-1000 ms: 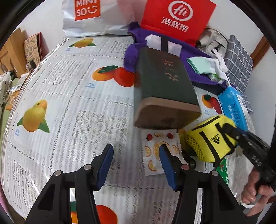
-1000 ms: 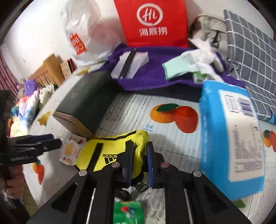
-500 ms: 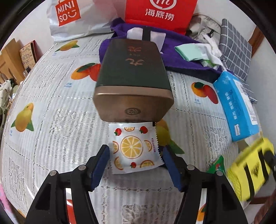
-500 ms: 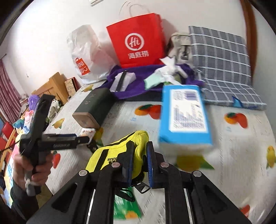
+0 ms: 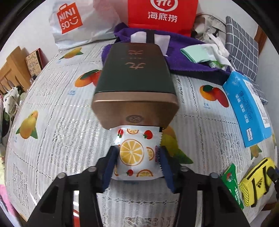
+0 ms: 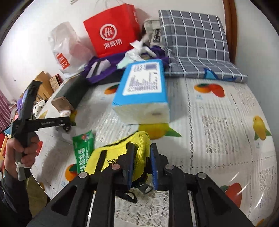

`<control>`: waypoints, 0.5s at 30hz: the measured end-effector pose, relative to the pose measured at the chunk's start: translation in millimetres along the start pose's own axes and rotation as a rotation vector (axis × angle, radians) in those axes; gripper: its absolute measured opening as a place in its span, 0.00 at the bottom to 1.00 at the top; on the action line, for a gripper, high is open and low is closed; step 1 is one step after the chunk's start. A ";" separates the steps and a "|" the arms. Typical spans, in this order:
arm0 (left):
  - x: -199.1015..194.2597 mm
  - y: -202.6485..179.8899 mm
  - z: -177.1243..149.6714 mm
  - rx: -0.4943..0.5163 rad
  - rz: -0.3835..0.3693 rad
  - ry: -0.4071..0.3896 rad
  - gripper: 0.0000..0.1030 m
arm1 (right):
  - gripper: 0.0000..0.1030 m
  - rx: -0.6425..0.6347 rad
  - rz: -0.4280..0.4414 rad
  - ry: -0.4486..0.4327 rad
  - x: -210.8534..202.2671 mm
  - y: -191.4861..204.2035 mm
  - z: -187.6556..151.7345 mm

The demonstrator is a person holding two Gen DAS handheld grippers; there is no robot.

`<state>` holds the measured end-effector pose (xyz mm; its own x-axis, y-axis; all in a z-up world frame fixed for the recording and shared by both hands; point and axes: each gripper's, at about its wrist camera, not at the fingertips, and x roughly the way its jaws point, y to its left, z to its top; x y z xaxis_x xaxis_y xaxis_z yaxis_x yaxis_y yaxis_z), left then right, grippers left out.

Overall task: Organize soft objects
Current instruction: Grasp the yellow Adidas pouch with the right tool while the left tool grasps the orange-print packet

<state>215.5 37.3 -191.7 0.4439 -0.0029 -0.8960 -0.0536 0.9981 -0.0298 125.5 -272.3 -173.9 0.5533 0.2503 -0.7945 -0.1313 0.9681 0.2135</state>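
The table [image 5: 52, 125] is the biggest thing here. It wears a lacy white cloth with fruit pictures on it. At the far edge sit a red paper bag [image 5: 162, 15], a white shop bag [image 5: 78, 22], a checked grey cushion [image 6: 195, 43] and a purple towel [image 5: 188, 52].

Next in size is a dark green box [image 5: 136, 76] with a brown end, lying flat in the middle of the table. To its right lies a blue tissue pack [image 5: 247, 108].

The yellow pouch [image 6: 122, 153] is near the front edge of the table, close to the blue tissue pack. The right claw [image 6: 141, 165] has its blue pads on both sides of the pouch's end and pinches it. Its jaws are opening a little, with the pouch between them.

A green snack packet [image 6: 83, 148] lies flat just beside the pouch.

The small white fruit packet [image 5: 137, 153] lies on the cloth, with its far end touching the brown end of the box. The left claw [image 5: 137, 164] is closing around it. Its two blue pads press the packet's side edges. A person's hand [image 6: 22, 150] holds this claw's handle.
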 end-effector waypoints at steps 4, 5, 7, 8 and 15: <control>-2.0 8.4 -1.2 -0.011 -0.024 0.001 0.33 | 0.50 -0.009 -0.001 -0.024 -10.0 1.5 -4.1; -3.0 9.7 -1.9 -0.013 -0.029 0.002 0.33 | 0.55 -0.011 0.000 -0.035 -13.1 2.8 -5.0; -5.1 13.8 -2.3 -0.021 -0.028 -0.001 0.33 | 0.66 -0.025 0.003 -0.046 -18.5 7.9 -6.8; -7.1 15.6 -3.0 -0.024 -0.030 -0.003 0.33 | 0.68 -0.036 0.004 -0.044 -19.2 10.7 -8.1; -26.0 24.6 -7.3 -0.037 -0.053 -0.026 0.33 | 0.72 -0.057 0.005 -0.009 -9.9 25.0 -16.4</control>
<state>196.2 61.6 -172.4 0.4705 -0.0540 -0.8807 -0.0622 0.9936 -0.0941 103.3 -250.4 -170.0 0.5600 0.2550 -0.7883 -0.1804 0.9662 0.1844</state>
